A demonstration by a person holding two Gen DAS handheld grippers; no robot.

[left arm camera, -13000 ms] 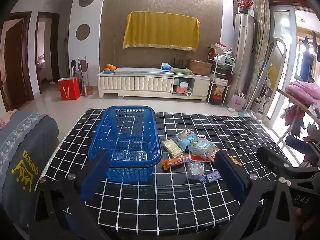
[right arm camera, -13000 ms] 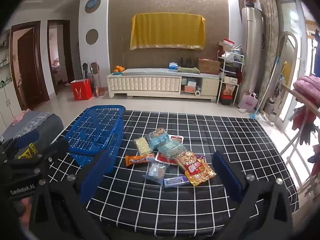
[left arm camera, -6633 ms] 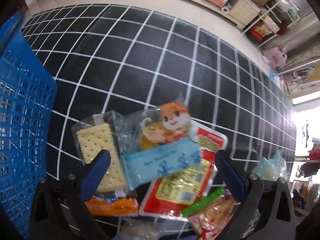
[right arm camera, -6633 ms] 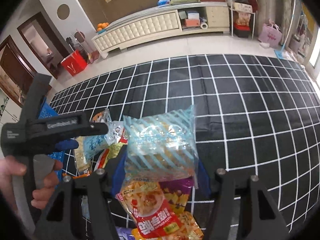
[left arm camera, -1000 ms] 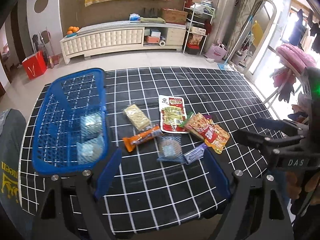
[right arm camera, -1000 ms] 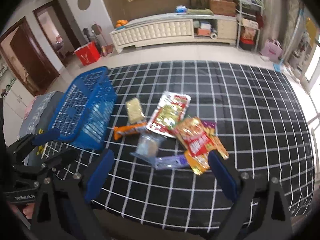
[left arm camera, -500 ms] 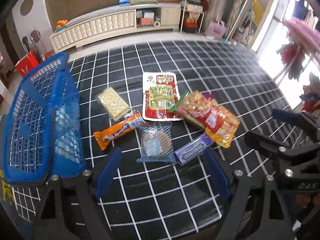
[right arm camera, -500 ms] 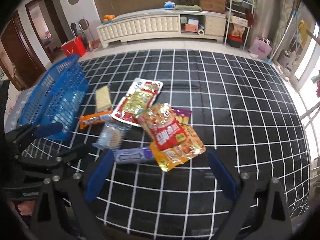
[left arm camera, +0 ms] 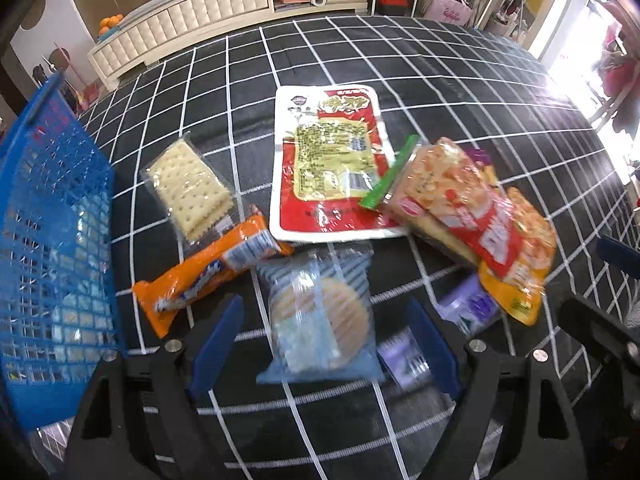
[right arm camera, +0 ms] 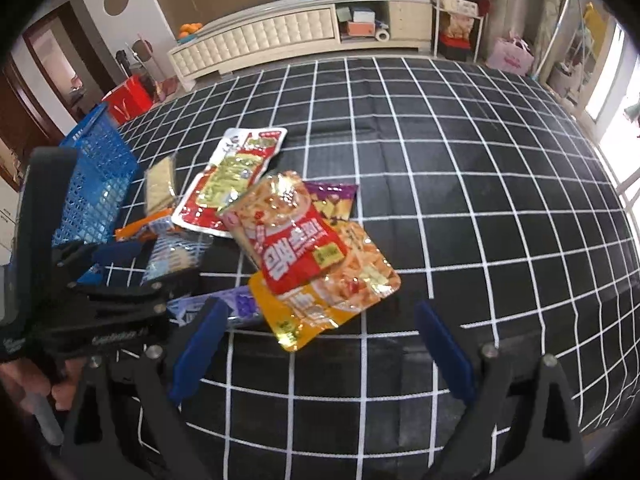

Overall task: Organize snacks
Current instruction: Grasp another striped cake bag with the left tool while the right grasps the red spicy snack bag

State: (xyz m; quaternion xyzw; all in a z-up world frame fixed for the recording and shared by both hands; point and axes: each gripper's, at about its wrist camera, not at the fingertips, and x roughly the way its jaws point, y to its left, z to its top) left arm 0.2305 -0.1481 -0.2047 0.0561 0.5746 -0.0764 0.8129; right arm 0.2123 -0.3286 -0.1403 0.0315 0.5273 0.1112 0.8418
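Observation:
My left gripper [left arm camera: 322, 334] is open, low over the table, its blue fingers on either side of a clear blue-striped packet with a round cookie [left arm camera: 320, 314]. Around it lie an orange bar [left arm camera: 208, 268], a cracker pack [left arm camera: 190, 192], a red-and-white pouch [left arm camera: 328, 164], a red-orange snack bag [left arm camera: 476, 220] and a purple bar [left arm camera: 466, 306]. The blue basket [left arm camera: 52, 232] stands at the left with pale packets inside. My right gripper [right arm camera: 320, 338] is open and empty just before the orange snack bag [right arm camera: 328, 276]. The left gripper [right arm camera: 136, 264] shows at the right wrist view's left.
The table has a black cloth with a white grid [right arm camera: 480, 184]. A purple pouch [right arm camera: 334, 200] lies under the red bag. Beyond the table are a white cabinet [right arm camera: 280, 36], a red bag on the floor [right arm camera: 128, 102] and shelves at the right.
Both grippers have dropped lower and moved forward toward the snack pile. The left gripper now brackets the cookie packet. The snacks and basket have not moved.

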